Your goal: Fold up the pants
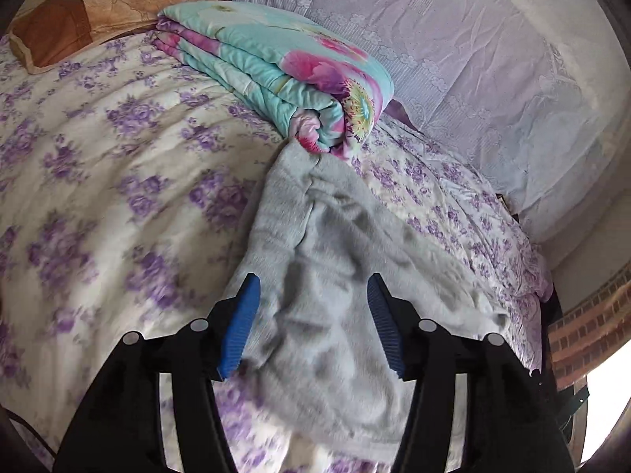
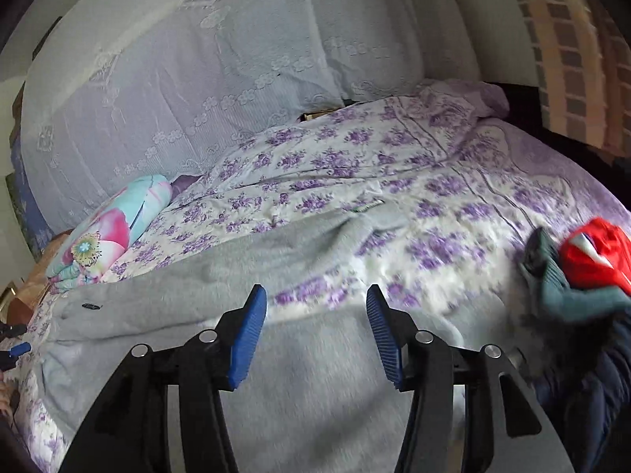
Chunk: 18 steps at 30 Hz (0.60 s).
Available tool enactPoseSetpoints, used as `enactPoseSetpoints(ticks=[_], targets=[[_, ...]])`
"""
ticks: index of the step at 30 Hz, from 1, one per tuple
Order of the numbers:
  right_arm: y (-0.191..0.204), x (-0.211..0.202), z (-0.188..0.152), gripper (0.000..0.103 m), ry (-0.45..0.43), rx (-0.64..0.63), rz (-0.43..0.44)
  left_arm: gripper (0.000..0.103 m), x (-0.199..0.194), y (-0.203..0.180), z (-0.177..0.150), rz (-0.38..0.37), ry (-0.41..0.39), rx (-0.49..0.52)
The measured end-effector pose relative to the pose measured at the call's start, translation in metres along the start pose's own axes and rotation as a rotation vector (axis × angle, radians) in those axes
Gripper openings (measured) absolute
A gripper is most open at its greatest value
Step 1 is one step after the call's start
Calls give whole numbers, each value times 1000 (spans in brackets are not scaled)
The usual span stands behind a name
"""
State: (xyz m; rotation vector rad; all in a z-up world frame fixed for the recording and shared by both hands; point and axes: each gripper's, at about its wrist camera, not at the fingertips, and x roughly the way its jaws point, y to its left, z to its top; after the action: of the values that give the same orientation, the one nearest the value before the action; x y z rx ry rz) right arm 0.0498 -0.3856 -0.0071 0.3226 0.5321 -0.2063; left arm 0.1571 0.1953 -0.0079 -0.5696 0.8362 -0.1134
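Observation:
Light grey pants (image 1: 323, 260) lie crumpled on the floral bedspread (image 1: 118, 165). In the left wrist view they run from the folded quilt down between the fingers. My left gripper (image 1: 313, 287) is open just above them, blue pads (image 1: 242, 327) on either side of the fabric. In the right wrist view the pants (image 2: 244, 268) stretch from the left across the bed and under my right gripper (image 2: 315, 299), which is open above them. The left gripper's blue tip (image 2: 17, 349) shows at the far left edge.
A folded turquoise and pink quilt (image 1: 284, 75) lies at the far end of the pants, with a brown pillow (image 1: 98, 12) behind it. Lace cloth (image 2: 177, 79) covers the wall side. Red and teal clothing (image 2: 583, 272) lies at the right, over dark fabric (image 2: 591, 386).

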Motion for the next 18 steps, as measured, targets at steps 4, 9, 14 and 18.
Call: enactPoseSetpoints(ticks=[4, 9, 14, 18], targets=[[-16, -41, -37, 63, -5, 10, -34, 55, -20, 16, -36, -1, 41, 3], [-34, -62, -62, 64, 38, 68, -2, 55, 1, 27, -64, -115, 134, -110], [-30, -66, -72, 64, 116, 47, 18, 55, 33, 27, -68, -113, 143, -178], [-32, -55, -77, 64, 205, 107, 53, 56, 47, 23, -62, -105, 107, -193]])
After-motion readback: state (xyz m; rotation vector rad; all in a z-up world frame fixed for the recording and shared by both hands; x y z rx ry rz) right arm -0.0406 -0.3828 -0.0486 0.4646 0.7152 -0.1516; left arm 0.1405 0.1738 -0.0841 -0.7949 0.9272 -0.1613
